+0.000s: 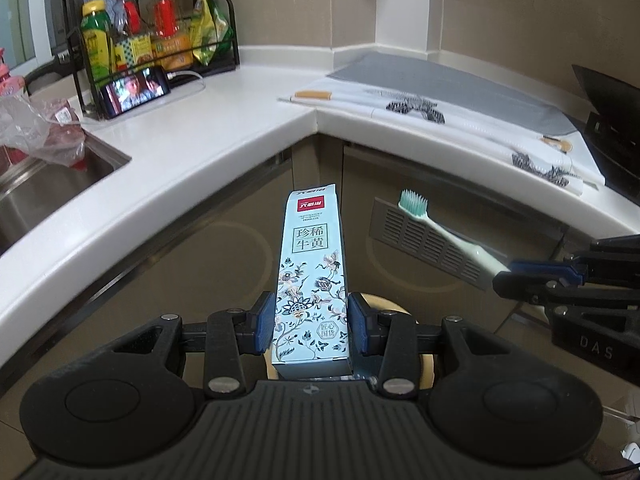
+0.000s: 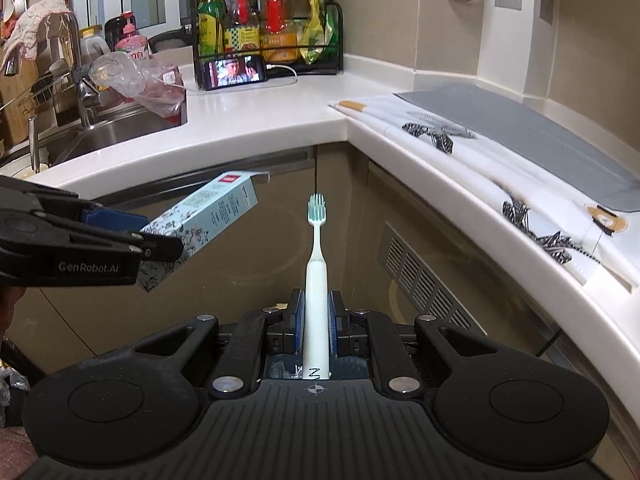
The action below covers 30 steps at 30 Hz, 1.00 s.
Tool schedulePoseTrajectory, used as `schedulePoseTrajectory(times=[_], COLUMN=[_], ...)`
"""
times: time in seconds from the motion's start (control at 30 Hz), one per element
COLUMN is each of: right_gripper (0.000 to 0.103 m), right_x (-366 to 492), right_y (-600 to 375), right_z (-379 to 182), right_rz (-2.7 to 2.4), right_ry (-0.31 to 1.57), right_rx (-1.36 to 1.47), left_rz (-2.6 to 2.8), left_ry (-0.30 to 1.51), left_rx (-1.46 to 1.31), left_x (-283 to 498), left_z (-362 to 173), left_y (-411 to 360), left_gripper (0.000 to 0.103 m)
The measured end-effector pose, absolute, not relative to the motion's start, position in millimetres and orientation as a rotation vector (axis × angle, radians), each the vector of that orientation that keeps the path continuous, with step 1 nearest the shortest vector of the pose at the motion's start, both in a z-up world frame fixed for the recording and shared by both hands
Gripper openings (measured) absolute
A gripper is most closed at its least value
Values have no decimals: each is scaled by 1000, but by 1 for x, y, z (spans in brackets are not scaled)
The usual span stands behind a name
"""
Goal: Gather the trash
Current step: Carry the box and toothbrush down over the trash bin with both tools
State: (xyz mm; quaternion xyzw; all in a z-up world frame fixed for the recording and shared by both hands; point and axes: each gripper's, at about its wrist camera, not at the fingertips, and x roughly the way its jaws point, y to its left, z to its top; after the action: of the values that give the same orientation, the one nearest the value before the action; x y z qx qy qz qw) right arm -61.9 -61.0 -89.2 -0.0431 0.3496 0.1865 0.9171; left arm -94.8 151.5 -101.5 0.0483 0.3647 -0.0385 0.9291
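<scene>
The left gripper (image 1: pixel 311 322) is clamping a pale blue flowered toothpaste box (image 1: pixel 311 276) by its lower end, the blue pads pressing both long sides while the box is sticking out forward, in the air in front of the cabinet doors. Beside it, the right gripper (image 2: pixel 316 324) is gripping a white toothbrush (image 2: pixel 317 280) by the handle, green bristles pointing away. Beyond both, the white corner desk (image 1: pixel 208 128) is carrying a phone (image 1: pixel 134 90) that is leaning against a bottle rack (image 1: pixel 152 28), near the sink (image 1: pixel 52 176).
</scene>
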Motion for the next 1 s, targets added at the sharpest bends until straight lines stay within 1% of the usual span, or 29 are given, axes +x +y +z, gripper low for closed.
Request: schedulePoseTrajectory(times=[0.43,1.0], right_gripper=[13,13], right_x=[-62,-64], right_y=[-64,-73], right_z=[-92,-97], right_rz=[360,383], right_ry=[725,730], right_rx=[-81,-27], left_rz=[-82,-45], left_ry=[789,795], left_rx=[87,98], left_x=[-97,-109], left_z=[-118,-114], left_y=[148,151], left_gripper=[43,43])
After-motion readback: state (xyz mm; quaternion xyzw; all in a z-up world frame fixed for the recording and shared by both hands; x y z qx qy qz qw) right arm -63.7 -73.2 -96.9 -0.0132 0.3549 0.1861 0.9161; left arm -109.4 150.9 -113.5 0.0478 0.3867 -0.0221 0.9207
